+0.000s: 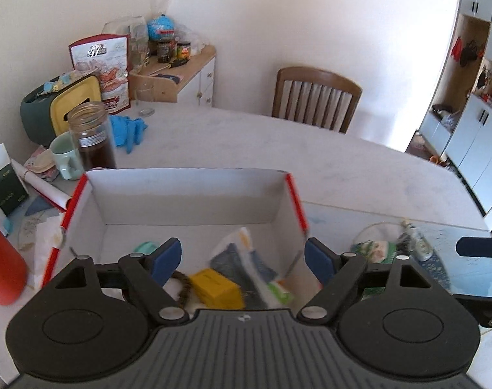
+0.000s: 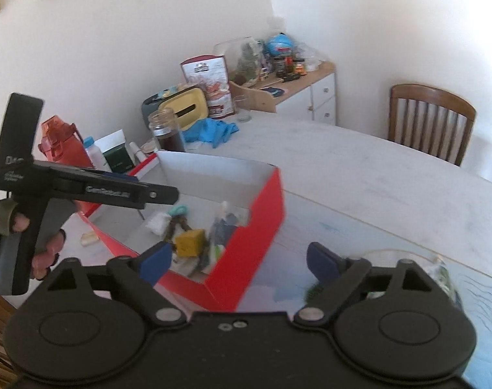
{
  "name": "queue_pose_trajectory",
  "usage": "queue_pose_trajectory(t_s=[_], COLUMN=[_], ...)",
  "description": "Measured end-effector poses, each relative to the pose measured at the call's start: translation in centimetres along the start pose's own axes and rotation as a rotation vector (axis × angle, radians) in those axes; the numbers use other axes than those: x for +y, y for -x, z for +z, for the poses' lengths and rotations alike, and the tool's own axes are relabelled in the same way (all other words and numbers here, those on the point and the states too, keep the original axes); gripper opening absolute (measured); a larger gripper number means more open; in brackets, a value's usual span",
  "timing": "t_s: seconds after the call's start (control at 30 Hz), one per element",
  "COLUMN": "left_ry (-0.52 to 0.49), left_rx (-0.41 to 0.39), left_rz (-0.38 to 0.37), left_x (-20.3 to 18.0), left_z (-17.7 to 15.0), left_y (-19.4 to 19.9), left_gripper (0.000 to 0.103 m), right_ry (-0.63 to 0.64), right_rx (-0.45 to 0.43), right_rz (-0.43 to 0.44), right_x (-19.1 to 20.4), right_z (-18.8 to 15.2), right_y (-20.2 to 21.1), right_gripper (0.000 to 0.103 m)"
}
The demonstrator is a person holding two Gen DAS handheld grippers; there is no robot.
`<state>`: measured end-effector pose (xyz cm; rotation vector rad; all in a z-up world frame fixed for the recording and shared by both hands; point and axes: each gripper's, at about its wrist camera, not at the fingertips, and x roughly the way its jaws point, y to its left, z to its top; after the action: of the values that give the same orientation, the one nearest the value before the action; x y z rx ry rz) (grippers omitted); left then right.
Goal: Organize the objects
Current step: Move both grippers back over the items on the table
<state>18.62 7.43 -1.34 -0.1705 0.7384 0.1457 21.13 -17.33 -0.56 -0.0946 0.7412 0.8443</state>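
1. Our left gripper gapes wide, holding nothing, above the box.
2. The box, long side running across the left view, sits on the pale table; one yellow block lies inside.
3. Our right gripper also stands wide and bare.
4. One chair stands at the white wall.

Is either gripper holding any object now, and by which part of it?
Nothing is held. The left gripper and the right gripper both stand open and empty near the red cardboard box.

Matt cardboard box, glass jar, slatted wooden chair
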Motion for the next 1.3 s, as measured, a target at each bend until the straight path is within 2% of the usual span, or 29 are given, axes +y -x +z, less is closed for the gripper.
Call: queue_pose_trajectory(t_s=[0.1,0.17,0.2,0.3,0.63,0.77,0.9,1.13,1.3], left_ry=[-0.002,0.001,0.007,0.020,-0.036,-0.067,-0.086,-0.181,-0.230], left_rx=[-0.006,-0.008,-0.006,-0.008,-0.043,-0.042,-0.057,0.013,0.073], left_rz=[-0.007,-0.013,-0.022,-0.058,-0.111,-0.138,-0.125,-0.190,-0.201], left_x=[-1.5,-2.5,-3.0,-4.4,-10.3,-12.7,-14.8,-19.9,-23.0], left_z=[-0.4,-0.6,-0.7,-1.0,-3.2,-4.3,-5.1,-5.7,-6.1], left_y=[0.3,0.4,0.4,0.5,0.1,-0.4,-0.8,-2.8,-4.8], left_gripper=[0.087,0.100,0.102,0.102,0.103,0.103,0.103,0.103,0.103], right_ry=[-0.025,-0.032,-0.033,-0.030,-0.020,-0.009,0.014,0.013,0.001], right_rx=[-0.003,-0.001,-0.001,-0.004,0.005,0.038,0.082,0.158,0.193], right_rz=[-0.025,-0.048,-0.060,-0.096,-0.251,-0.257,-0.243,-0.200,-0.192], right_x=[-2.0,-3.3,-4.0,-5.9,-11.4,-13.0,-13.3,-13.6,-13.6], right_z=[-0.9,-1.4,-1.7,-2.6,-5.7,-7.4,-9.0,-11.9,-13.6], right_y=[1.5,2.3,2.8,4.1,7.1,7.2,6.9,5.1,3.5], right_gripper=[0.097,0.098,0.098,0.102,0.102,0.102,0.099,0.091,0.088])
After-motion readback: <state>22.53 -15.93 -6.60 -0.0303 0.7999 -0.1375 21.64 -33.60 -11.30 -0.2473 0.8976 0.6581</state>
